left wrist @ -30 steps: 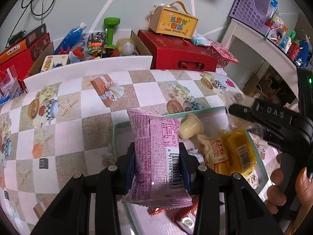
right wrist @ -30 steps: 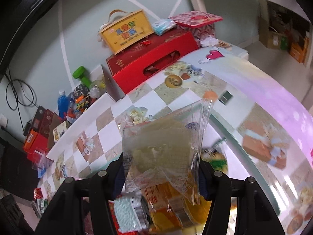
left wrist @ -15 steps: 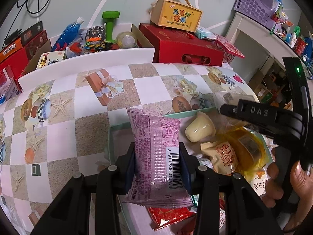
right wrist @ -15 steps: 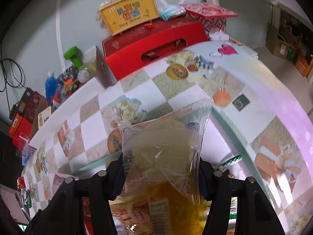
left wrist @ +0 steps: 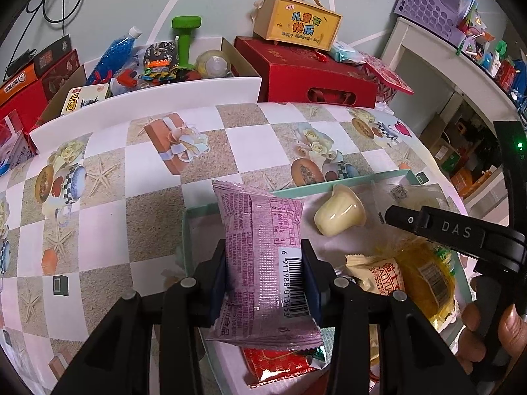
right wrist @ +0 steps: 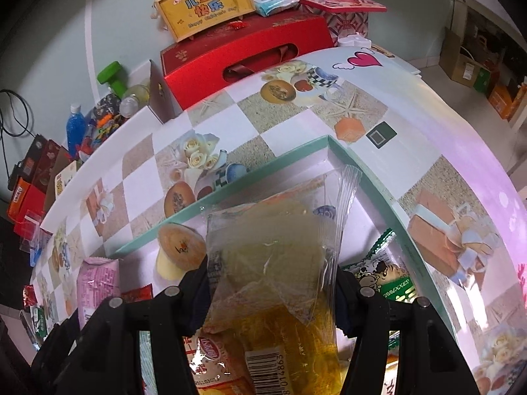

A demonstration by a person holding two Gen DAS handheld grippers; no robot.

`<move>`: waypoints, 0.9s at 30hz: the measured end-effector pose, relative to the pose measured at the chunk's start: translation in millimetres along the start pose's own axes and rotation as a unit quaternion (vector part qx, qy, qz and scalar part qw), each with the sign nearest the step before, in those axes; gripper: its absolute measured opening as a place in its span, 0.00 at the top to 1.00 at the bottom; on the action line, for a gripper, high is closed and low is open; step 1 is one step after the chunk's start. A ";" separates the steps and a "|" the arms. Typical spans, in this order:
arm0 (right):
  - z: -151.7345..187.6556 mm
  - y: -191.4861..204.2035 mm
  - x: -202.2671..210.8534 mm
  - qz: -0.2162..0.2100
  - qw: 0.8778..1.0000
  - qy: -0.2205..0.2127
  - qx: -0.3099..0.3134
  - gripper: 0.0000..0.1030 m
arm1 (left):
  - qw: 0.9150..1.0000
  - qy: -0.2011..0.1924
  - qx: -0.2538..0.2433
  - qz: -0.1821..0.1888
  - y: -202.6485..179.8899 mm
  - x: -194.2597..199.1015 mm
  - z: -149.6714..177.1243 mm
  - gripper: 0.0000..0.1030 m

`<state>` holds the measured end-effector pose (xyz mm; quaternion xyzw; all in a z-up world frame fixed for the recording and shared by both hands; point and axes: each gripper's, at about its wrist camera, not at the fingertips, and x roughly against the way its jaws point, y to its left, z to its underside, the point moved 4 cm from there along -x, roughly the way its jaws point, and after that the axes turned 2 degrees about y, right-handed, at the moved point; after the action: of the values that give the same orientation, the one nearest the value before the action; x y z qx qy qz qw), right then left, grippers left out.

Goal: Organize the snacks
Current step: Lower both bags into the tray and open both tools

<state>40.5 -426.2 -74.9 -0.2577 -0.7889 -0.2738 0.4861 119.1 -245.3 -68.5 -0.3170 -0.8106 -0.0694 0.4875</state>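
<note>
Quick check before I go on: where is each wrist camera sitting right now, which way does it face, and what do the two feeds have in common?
Left wrist: on the left tool, angled down at the tray; shows its fingers clamping the pink packet, plus the right tool's side and a hand.
Right wrist: on the right tool, angled down over the tray's far corner; its fingers clamp a clear packet.
Shared: tray, pink packet, jelly cup, red gift box.

bright, sharp; fisheye bending, dark corners.
</note>
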 end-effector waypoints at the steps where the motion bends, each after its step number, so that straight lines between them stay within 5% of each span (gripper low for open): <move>1: 0.3 1.0 1.1 0.002 1.000 -0.001 0.000 0.37 | 1.000 0.002 0.001 -0.001 0.1 0.0 0.2 0.51; 3: 0.7 1.7 2.7 0.005 1.000 0.000 0.000 0.37 | 1.000 0.001 0.003 -0.002 0.1 2.2 0.0 0.42; 12: 2.6 5.1 21.3 0.005 1.000 -0.016 0.005 0.34 | 1.000 -0.009 0.009 -0.005 3.3 23.8 -2.5 0.41; 14: 3.5 4.2 22.7 0.004 1.000 -0.015 0.005 0.29 | 1.000 -0.009 0.018 -0.010 8.1 26.5 -2.6 0.37; 16: 4.3 2.9 22.9 0.004 1.000 -0.016 0.005 0.14 | 0.999 -0.007 0.028 -0.020 14.4 27.3 -2.7 0.22; 21: 4.3 3.7 22.7 0.012 1.000 -0.022 0.013 0.00 | 0.996 -0.009 0.059 -0.060 35.8 26.6 -0.8 0.11; 27: 4.4 8.1 23.5 0.011 0.999 -0.026 0.024 0.00 | 0.994 -0.029 0.080 -0.074 49.4 30.6 -0.2 0.04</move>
<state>34.0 -414.1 -53.8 -0.2617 -0.8049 -0.2423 0.4743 138.2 -192.7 -52.5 -0.2177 -0.8484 -0.0311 0.4816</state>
